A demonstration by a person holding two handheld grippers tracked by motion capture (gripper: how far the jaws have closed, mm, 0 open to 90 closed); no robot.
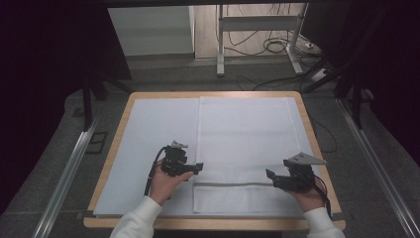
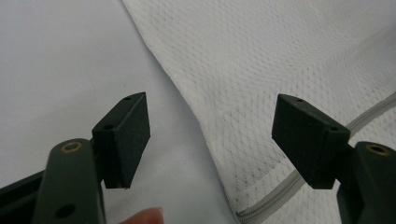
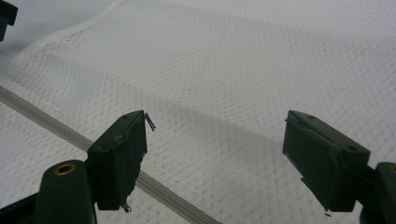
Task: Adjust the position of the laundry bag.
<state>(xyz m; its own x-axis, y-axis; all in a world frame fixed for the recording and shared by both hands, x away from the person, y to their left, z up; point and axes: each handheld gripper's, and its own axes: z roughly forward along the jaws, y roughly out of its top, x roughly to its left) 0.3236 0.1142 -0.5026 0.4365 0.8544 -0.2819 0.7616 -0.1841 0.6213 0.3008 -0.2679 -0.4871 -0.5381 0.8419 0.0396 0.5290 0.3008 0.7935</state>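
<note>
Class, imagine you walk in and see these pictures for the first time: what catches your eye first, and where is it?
First, the white mesh bag spread flat over the right half of the table, with a grey zipper running across near the person's edge. Next, the two black tools at the zipper's ends: the left hand-held gripper at the bag's left edge and the right hand-held gripper over its right part, both with jaws wide open and holding nothing.

Dim, soft overhead light; dark edges
</note>
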